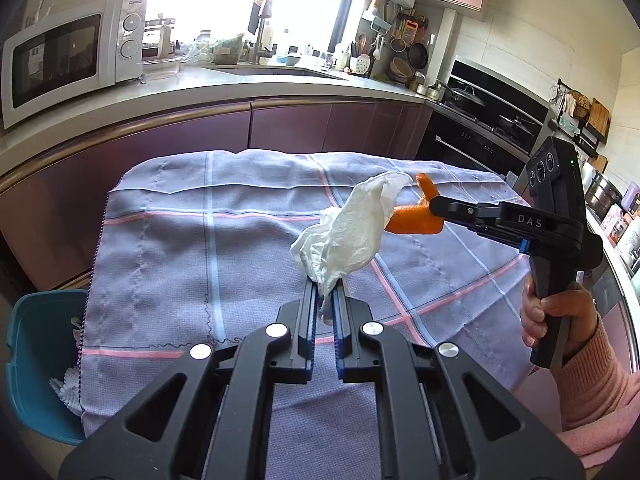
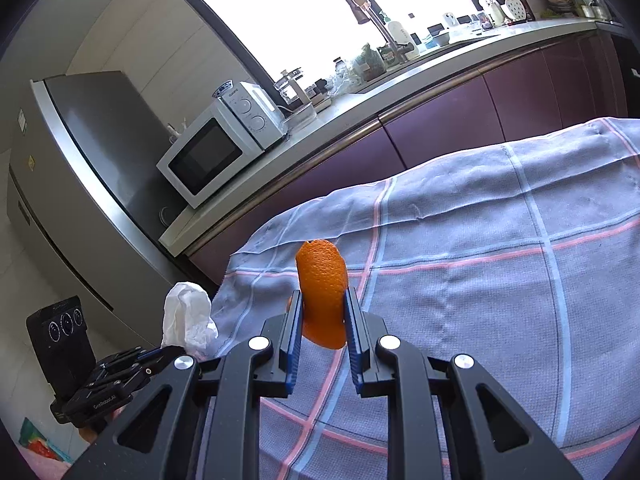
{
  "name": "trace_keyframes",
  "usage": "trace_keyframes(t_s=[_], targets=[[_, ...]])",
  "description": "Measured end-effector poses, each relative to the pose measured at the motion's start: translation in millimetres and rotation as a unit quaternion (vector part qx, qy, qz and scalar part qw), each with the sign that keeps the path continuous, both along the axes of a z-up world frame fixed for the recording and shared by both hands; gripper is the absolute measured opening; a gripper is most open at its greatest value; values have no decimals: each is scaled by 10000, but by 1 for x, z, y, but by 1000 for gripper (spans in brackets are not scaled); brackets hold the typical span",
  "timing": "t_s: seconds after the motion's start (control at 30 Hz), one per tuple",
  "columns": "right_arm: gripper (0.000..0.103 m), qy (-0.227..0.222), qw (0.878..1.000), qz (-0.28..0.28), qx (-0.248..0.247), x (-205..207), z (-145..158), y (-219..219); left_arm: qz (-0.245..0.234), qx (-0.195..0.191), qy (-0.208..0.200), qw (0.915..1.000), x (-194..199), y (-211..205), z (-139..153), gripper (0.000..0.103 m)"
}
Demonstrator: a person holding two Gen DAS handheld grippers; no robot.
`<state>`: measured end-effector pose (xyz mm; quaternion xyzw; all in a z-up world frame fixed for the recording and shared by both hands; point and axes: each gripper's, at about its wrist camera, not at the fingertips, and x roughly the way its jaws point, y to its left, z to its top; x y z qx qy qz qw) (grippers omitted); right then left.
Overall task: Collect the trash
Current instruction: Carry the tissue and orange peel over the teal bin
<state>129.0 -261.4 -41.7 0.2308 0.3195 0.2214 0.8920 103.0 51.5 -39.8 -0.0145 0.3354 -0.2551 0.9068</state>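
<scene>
My left gripper (image 1: 325,289) is shut on a crumpled white tissue (image 1: 346,236) and holds it above the checked cloth (image 1: 200,248). My right gripper (image 2: 322,308) is shut on a piece of orange peel (image 2: 322,280), also held above the cloth (image 2: 500,280). In the left wrist view the right gripper (image 1: 430,204) comes in from the right with the peel (image 1: 414,220) just behind the tissue. In the right wrist view the tissue (image 2: 188,316) and the left gripper (image 2: 160,354) show at lower left. A teal bin (image 1: 40,364) with white trash inside stands at the table's left edge.
A kitchen counter (image 1: 224,84) with a microwave (image 1: 72,56), sink and stove (image 1: 488,120) runs behind the table. A fridge (image 2: 80,184) stands left of the microwave (image 2: 224,144). A hand in a pink sleeve (image 1: 576,360) holds the right gripper.
</scene>
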Motion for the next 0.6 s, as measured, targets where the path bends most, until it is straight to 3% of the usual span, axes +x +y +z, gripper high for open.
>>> trace_keyframes(t_s=[0.6], targets=[[19,-85,9996,239,129,-21,1,26,322,-64,-27,9995,-19,34,0,8]])
